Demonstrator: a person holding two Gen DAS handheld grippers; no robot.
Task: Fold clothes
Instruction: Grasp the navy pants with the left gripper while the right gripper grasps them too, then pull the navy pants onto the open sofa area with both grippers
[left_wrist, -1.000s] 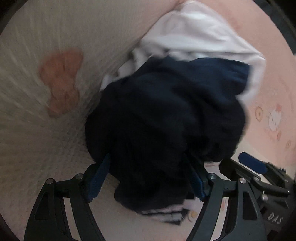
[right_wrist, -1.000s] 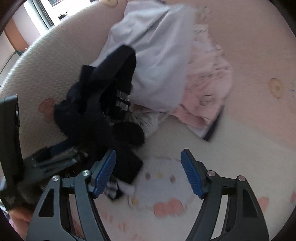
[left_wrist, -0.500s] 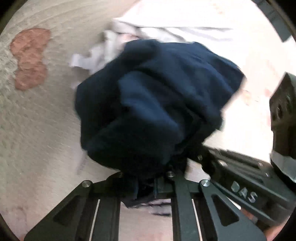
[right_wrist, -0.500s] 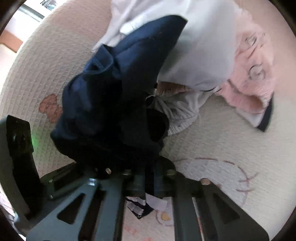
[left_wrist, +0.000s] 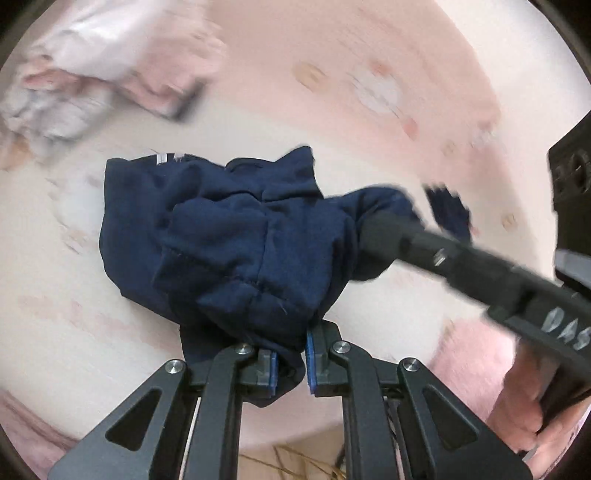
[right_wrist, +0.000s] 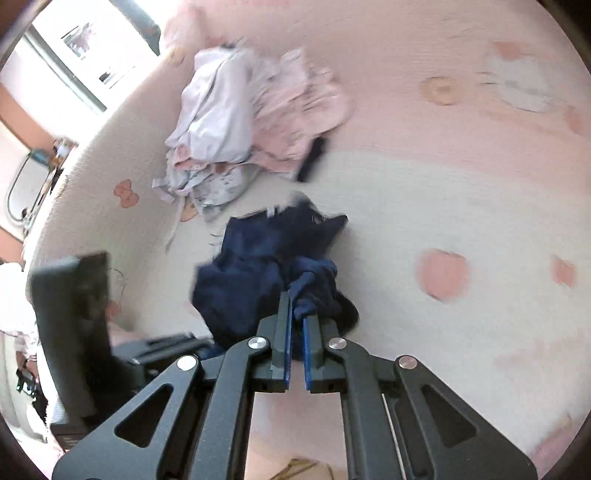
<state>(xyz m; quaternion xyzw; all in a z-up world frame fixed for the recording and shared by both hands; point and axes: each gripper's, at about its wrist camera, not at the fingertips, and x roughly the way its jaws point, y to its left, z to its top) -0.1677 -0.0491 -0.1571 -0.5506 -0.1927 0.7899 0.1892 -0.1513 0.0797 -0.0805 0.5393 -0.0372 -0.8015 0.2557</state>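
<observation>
both grippers, left gripper (left_wrist: 291, 363) and right gripper (right_wrist: 297, 347), clench the bunched navy garment (left_wrist: 229, 240); its shape unreadable

- 1 navy garment (left_wrist: 236, 236), bunched up
- 1 heap (right_wrist: 243, 133) of pale clothes: white, pink and grey pieces; exact count of pieces can't be told
- 2 grippers: left (left_wrist: 291, 363), right (right_wrist: 297, 354)
- 2 blue pads (right_wrist: 286, 350) per gripper
- 1 bedspread (right_wrist: 443, 206), cream and pink
- 1 pink bow print (right_wrist: 127, 192) near the heap; other prints too blurred to count
- 1 window (right_wrist: 77, 48)
</observation>
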